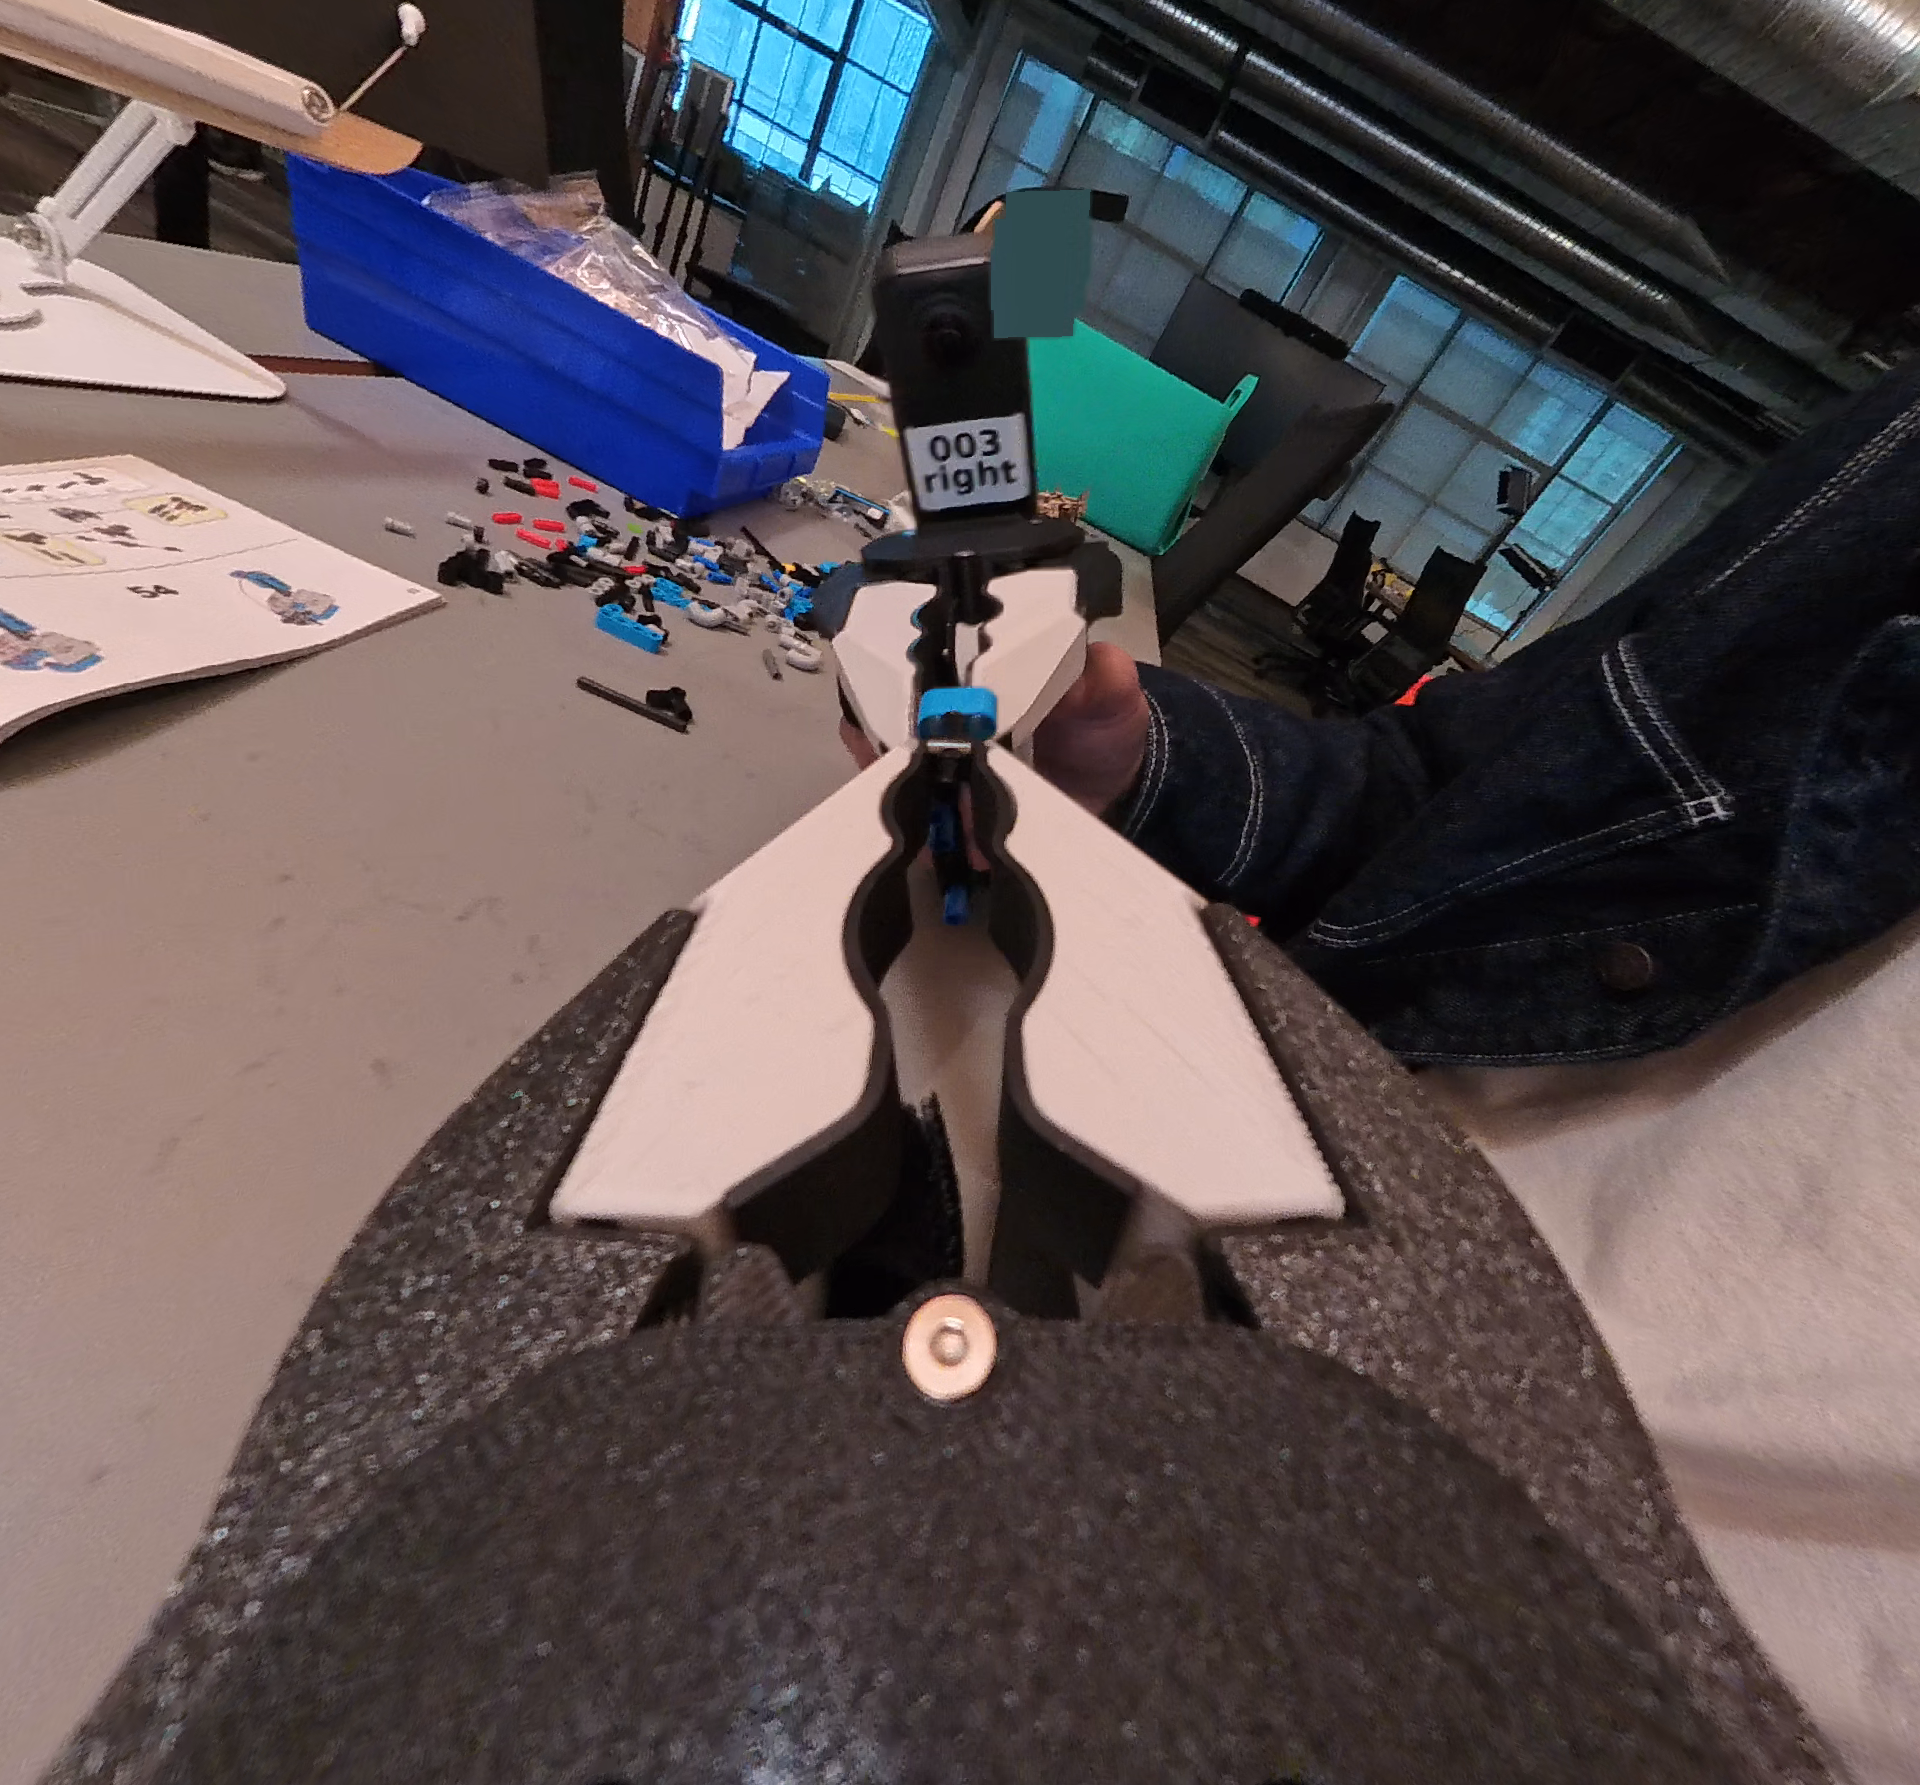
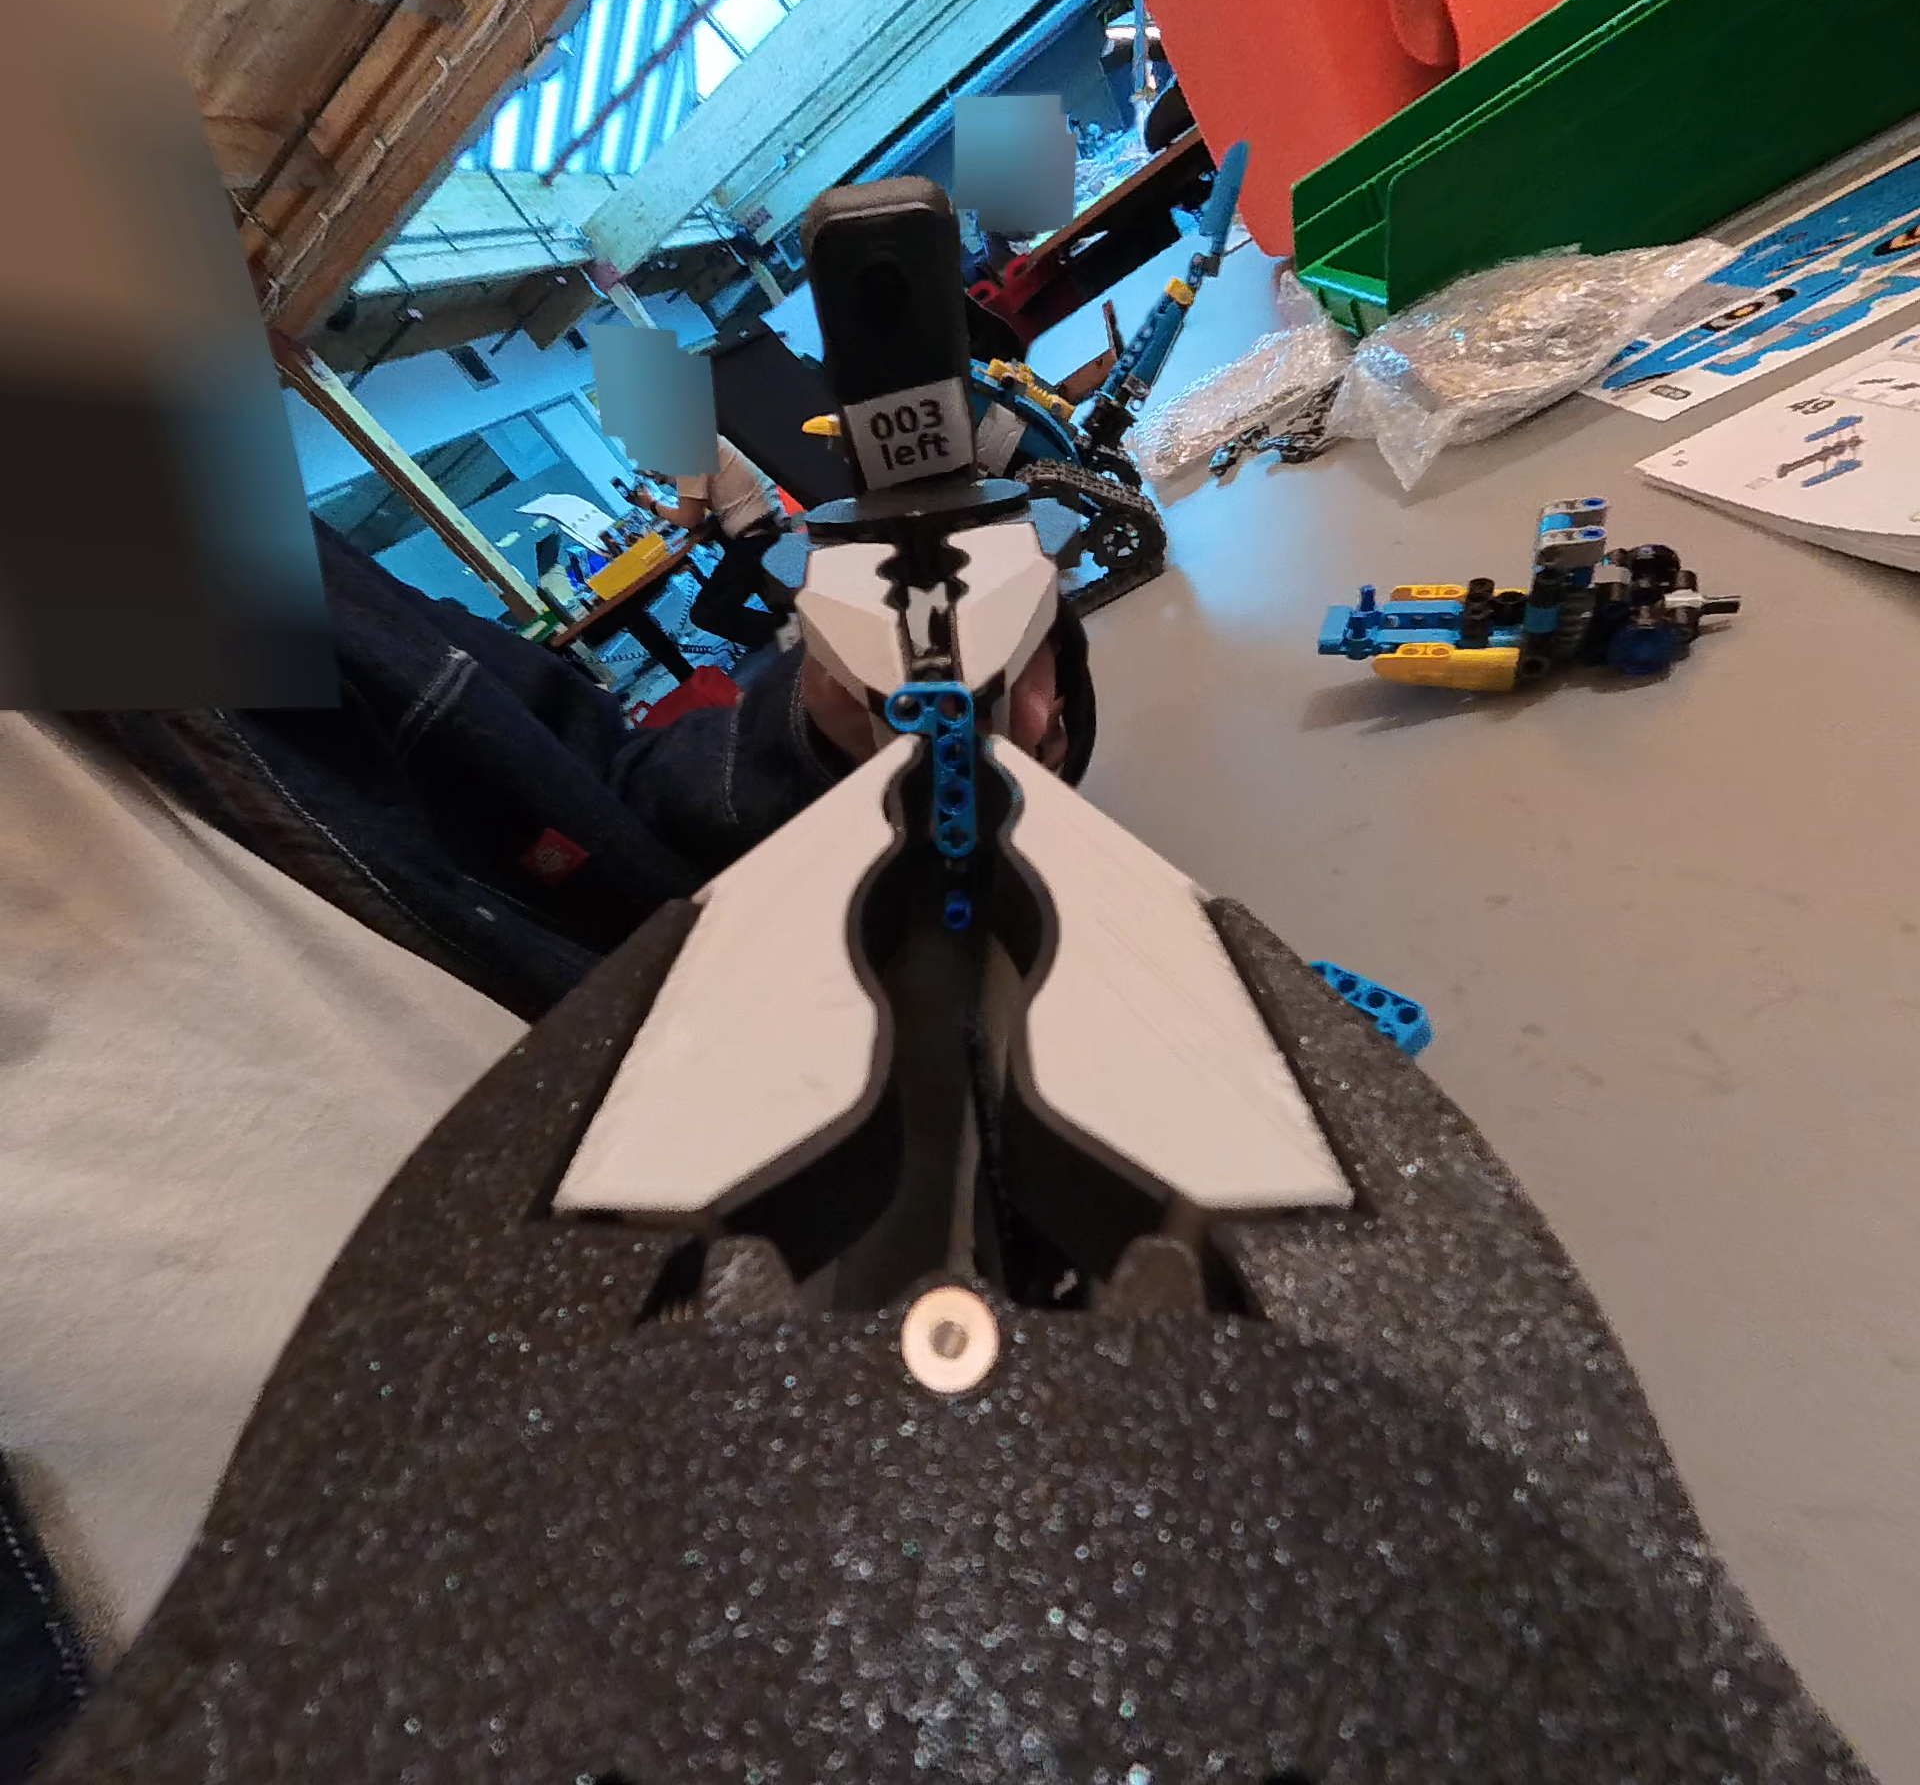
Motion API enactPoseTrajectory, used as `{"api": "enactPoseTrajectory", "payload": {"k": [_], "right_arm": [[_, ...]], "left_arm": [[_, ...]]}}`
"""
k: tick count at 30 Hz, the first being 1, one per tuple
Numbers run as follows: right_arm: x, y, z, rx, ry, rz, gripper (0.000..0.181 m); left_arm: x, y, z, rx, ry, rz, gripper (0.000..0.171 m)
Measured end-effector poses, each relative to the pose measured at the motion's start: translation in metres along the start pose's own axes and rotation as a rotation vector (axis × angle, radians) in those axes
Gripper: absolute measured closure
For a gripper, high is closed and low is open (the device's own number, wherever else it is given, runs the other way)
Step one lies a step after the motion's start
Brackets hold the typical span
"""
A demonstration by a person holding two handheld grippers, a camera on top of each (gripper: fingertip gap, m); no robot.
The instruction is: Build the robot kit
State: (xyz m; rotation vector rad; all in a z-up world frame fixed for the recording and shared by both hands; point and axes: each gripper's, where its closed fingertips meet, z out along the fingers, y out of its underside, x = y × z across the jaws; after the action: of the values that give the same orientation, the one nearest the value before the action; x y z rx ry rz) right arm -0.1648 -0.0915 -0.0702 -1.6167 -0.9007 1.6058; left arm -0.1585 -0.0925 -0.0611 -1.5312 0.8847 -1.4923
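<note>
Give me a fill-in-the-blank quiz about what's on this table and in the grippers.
The right gripper is shut on a ___ beam with holes.
The bin beside the crumpled plastic bags is ___.
The blue-and-yellow model lies on the ___.
Missing words: blue; green; table.

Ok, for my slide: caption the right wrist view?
Right claw shut on blue perforated beam, facing the left claw.

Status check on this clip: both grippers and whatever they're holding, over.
Left gripper and right gripper tip to tip, both shut on blue beam piece. Loose parts scattered on table. Nothing between them.
</note>
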Motion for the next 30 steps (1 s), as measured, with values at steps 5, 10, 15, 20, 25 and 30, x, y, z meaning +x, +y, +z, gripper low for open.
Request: {"api": "enactPoseTrajectory", "payload": {"k": [5,10,15,20,25,30], "right_arm": [[0.001,0.004,-0.002,-0.039,0.051,-0.108,0.175],[0.000,0.005,-0.001,-0.042,0.040,-0.120,0.176],[0.003,0.015,-0.004,-0.115,0.066,-0.150,0.175],[-0.001,0.014,-0.004,-0.106,0.038,-0.132,0.176],[-0.004,0.016,-0.005,-0.115,0.039,-0.163,0.176],[-0.005,0.014,-0.004,-0.087,0.023,-0.125,0.176]], "left_arm": [[-0.002,0.004,0.001,-0.026,-0.010,-0.004,0.165],[-0.001,0.007,0.002,-0.039,0.003,-0.009,0.165],[-0.002,0.017,0.005,-0.093,-0.006,-0.010,0.165],[0.001,0.015,0.006,-0.077,-0.007,0.024,0.165],[0.005,0.016,0.007,-0.076,0.030,-0.002,0.166],[0.005,0.014,0.007,-0.065,0.041,-0.032,0.165]]}}
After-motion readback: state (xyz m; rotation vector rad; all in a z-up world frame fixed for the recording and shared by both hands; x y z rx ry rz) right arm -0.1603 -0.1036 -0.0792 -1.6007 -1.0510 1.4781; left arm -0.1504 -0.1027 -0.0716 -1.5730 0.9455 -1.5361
